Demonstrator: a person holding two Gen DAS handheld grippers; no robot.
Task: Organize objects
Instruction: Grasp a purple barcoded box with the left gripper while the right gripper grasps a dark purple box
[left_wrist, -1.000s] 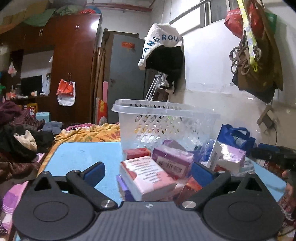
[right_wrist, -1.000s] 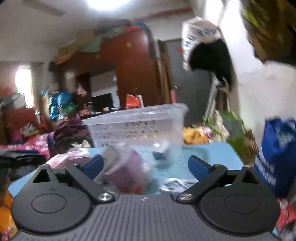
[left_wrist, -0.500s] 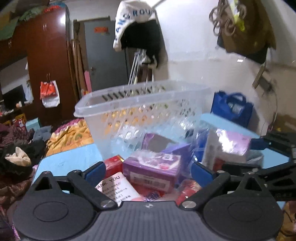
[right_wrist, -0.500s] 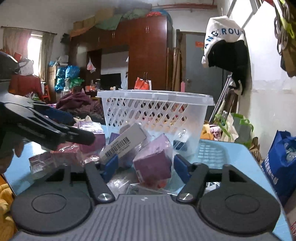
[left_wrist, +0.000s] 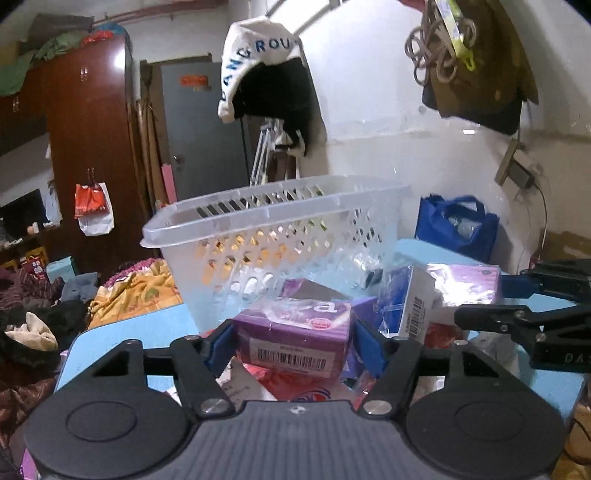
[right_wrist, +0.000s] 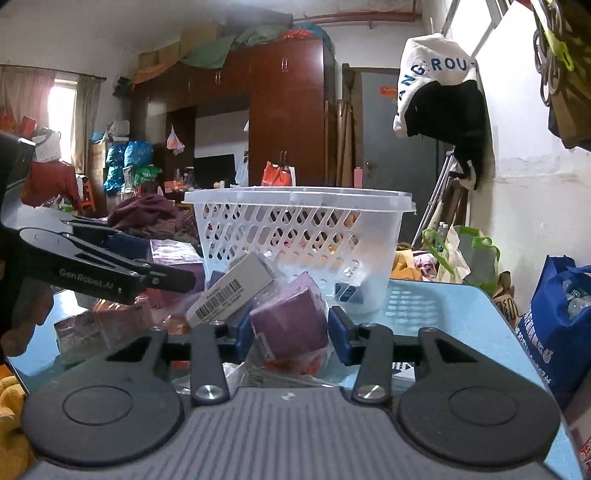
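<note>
L gripper (left_wrist: 293, 341): jaws closing on purple box w/ barcode (left_wrist: 295, 341), pads at both sides.
R gripper (right_wrist: 291, 332): closing on purple carton (right_wrist: 290, 325).
Basket (right_wrist: 295, 195): just behind pile, on blue table (right_wrist: 443, 299).

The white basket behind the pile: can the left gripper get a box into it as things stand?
Probably yes. The left gripper, jaws closing, has the purple box between them, and the white basket stands just behind, top open.
</note>
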